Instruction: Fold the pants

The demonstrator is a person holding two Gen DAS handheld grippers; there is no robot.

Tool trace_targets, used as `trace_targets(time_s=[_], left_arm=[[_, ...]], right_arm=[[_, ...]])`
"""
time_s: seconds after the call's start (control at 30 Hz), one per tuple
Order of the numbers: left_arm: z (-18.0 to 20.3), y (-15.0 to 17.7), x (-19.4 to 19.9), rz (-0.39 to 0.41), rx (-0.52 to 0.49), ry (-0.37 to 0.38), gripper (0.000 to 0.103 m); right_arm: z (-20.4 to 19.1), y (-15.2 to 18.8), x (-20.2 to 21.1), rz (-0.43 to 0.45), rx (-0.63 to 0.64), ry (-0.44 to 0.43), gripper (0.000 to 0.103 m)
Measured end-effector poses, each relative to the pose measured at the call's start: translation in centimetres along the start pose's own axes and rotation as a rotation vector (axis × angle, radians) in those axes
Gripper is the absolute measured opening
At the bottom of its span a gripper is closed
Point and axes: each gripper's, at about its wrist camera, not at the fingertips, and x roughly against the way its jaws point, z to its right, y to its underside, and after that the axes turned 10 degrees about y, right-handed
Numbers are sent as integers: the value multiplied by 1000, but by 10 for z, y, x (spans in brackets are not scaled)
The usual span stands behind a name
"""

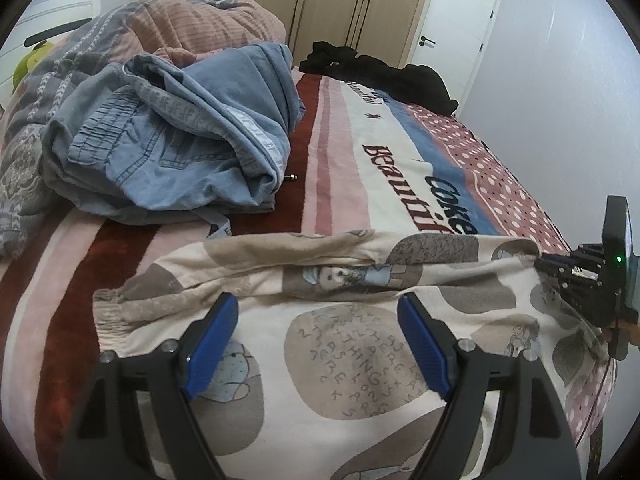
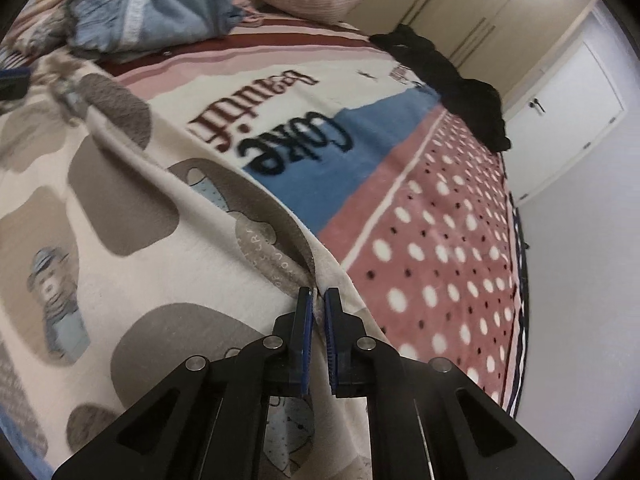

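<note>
- Left wrist view: the blanket [image 1: 352,128] is carrying the patterned pants [image 1: 344,344], lying spread beneath me.
- My left gripper [image 1: 318,310] is hovering released above them.
- My right gripper [image 2: 317,294] is pinching their edge.

1. Lighting is soft, even indoor light in both views, a bit cool, with no hard shadows anywhere.
2. The white wall [image 1: 560,80] and door [image 1: 452,32] are the brightest bits, slightly washed out but not blown.
3. Heavy fisheye warp: the wardrobe [image 2: 480,4] lines bend, and black vignette fills all the corners.
4. Left wrist view is pretty sharp; the letters printed on the patterned pants [image 1: 348,360] read fine.
5. Right wrist view is smeared, looks like motion blur: the blanket [image 2: 440,260] dots and lettering are fuzzy, worst toward the left edge.
6. The black garment [image 1: 380,72] is just a dark blob, no detail.
</note>
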Motion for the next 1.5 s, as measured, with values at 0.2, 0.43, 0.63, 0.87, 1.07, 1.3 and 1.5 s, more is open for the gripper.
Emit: trace_targets(time_s=[0.2,0.43,0.63,0.87,1.07,1.3,1.5], left_arm=[[-3,-1,-3,-6,4,-12,79],[1,-1,-2,-6,1,-8,79],[22,-1,4,3,-35,3,80],[45,-1,6,-4,-42,-9,82],[65,1,12,-6,-79,-40,82],[76,3,13,-17,-93,-64,82],[83,0,8,-22,-99,-69,82]], right_arm=[[-3,-7,-24,-58,-14,6,2],[45,16,20,-25,-115,-19,41],[122,95,67,-60,-246,75,52],[177,182,58,-157,-398,148,58],[208,220,34,-176,-543,129,59],[226,236,35,-101,-665,174,0],[262,252,40,-97,-763,235,0]])
